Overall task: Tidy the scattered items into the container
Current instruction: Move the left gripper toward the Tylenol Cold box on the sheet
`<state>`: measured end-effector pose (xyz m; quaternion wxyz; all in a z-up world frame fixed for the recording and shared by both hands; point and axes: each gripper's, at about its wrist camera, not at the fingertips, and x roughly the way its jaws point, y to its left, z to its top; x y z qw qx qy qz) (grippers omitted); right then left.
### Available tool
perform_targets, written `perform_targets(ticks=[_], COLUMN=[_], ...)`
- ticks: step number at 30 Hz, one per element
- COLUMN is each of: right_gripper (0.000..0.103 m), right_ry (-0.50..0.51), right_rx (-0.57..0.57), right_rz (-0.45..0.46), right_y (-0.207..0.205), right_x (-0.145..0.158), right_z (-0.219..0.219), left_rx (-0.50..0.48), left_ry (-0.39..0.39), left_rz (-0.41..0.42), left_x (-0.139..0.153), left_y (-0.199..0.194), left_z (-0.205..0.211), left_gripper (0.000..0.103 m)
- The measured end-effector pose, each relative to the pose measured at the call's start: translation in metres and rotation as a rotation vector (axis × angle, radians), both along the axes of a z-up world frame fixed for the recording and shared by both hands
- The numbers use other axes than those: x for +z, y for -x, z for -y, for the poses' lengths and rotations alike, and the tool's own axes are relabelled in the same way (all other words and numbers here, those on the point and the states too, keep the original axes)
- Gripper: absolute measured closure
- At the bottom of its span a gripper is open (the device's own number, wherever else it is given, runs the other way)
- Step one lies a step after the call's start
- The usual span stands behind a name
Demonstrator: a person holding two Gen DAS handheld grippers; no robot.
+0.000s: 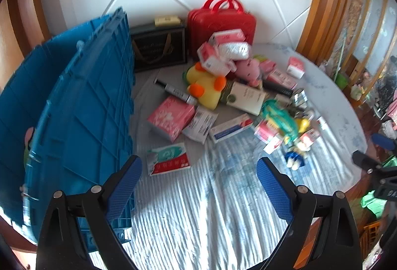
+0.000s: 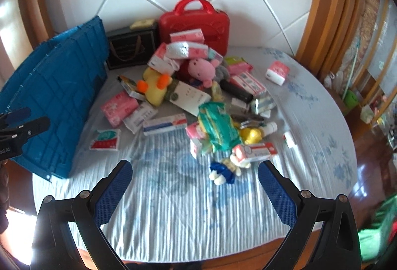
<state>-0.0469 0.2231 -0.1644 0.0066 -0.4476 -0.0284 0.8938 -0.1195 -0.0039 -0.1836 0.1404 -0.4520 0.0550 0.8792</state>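
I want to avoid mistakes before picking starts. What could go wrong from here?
1. The packets stacked on the pink plush may slide off if the toys below are pulled.
2. The white bottle could roll toward the bed edge.
3. The blue crate stands very close to the left gripper, whose fingers might bump it.

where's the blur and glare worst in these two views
Left wrist view: motion blur smears the blue crate and the red case; sunlight stripes the bedsheet. Right wrist view: sharper, with glare at the lower left edge and on the wooden floor. Both bend the wall lines, fisheye style.
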Motion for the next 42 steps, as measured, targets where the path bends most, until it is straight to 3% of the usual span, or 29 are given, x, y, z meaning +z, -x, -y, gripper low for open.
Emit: perform_targets(ticks=[9,18,24,35,42], right_gripper=[0.000,0.000,0.000,0.000,0.000], right_ry=[0.006,0.020,0.036,0.046,0.036], right_rx=[0.049,0.078,0.081,0.064,0.066], right_rz=[0.078,0.172,0.189,0.211,0.217], right_y=[0.027,0.058,0.070,0.083,0.081], right_x=[-0.055,-0.110,-0.119,-0.127,-0.128], right_z=[-0.031,-0.062,-0.067,-0.071,-0.066], left_rx=[0.167,0.224,0.138,0.135,0.132], left_ry=[0.076,0.213,0.311,0.359,0.272], left_rz=[0.107,0.148,0.207,0.268,0.246], left_x=[-0.104,-0.189,-0.208,-0.233,-0.233], left_y=[0.036,0.090,0.111,0.119,0.138], left_z=[0.005,-0.004,-0.010,0.002,-0.003], left_gripper=[0.009,0.009,0.009,0.009,0.006])
